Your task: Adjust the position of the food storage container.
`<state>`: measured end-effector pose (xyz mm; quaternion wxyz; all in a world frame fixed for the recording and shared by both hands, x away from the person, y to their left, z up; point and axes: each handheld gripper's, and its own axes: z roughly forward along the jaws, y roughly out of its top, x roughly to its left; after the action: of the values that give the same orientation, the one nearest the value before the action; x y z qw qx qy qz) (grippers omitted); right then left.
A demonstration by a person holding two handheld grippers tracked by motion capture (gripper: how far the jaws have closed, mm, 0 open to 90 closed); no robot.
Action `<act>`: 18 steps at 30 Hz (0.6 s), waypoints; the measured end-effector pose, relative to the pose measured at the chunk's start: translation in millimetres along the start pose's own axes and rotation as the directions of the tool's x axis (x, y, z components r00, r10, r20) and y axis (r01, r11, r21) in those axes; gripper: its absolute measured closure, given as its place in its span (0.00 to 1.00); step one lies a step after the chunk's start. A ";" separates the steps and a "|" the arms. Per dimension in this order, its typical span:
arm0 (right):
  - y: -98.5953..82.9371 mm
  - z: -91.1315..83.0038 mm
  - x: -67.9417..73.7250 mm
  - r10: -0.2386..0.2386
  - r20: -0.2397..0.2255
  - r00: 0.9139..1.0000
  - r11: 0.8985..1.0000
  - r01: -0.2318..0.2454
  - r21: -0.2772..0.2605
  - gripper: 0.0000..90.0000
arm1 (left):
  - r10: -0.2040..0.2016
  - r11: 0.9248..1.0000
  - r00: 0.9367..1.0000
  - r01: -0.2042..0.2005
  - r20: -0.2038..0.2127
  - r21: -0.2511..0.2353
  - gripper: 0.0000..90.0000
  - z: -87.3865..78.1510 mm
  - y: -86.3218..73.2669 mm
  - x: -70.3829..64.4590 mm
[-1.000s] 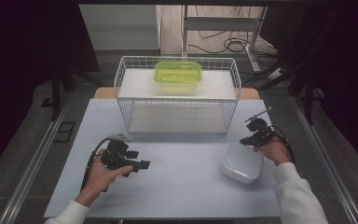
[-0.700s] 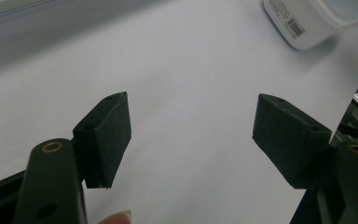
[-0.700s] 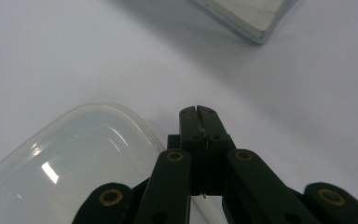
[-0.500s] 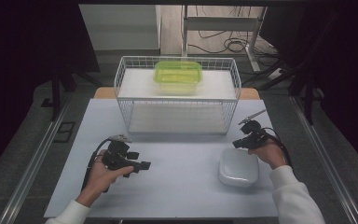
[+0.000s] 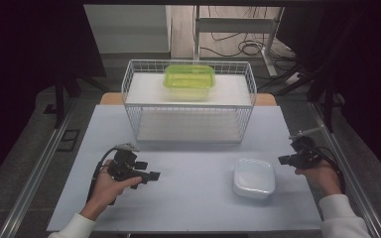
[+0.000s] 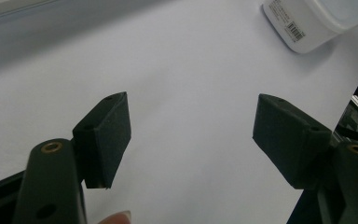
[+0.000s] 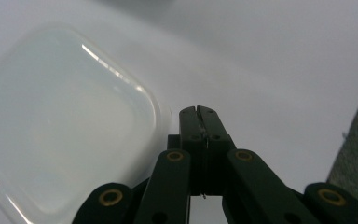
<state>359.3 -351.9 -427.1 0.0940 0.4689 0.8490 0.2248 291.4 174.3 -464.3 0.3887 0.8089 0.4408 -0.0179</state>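
Note:
A white lidded plastic container (image 5: 253,177) sits on the table's right half; it lies far off at the top right in the left gripper view (image 6: 314,21) and close at the left in the right gripper view (image 7: 60,126). My left gripper (image 5: 151,175) rests low at the table's left, held in a hand, its jaws wide apart over bare table (image 6: 191,140). To the right of the container, apart from it, my right gripper (image 5: 283,159) points left, jaws pressed together on nothing (image 7: 199,114). A green lidded container (image 5: 189,81) stands inside the wire basket (image 5: 188,134).
The white wire basket stands at the back middle of the pale table (image 5: 198,198). Metal rails (image 5: 39,168) run along both table sides. Cables lie on the floor (image 5: 238,47) beyond the table.
My right gripper has drawn back to the right, off the white container and toward the table's right edge. The left gripper has stayed put.

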 end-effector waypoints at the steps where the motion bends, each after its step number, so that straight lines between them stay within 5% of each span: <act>1: -4.4 1.0 0.0 -0.002 0.000 1.000 1.000 0.002 0.014 0.99 | 0.000 1.000 1.000 0.000 0.000 0.000 0.30 0.0 0.0 0.0; 10: -29.0 24.7 13.4 0.011 -0.006 1.000 0.992 -0.010 0.128 0.99 | -0.020 0.999 1.000 0.021 0.007 -0.025 0.30 -5.7 1.1 3.2; 18: -21.1 29.3 27.5 -0.013 -0.024 1.000 0.991 0.016 0.134 0.99 | -0.019 1.000 1.000 0.019 0.009 -0.019 0.30 -4.8 0.9 3.1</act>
<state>339.4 -329.9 -461.4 0.0541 0.4655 0.8665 0.1719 292.4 179.3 -461.6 0.3982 0.8008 0.4469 -0.0211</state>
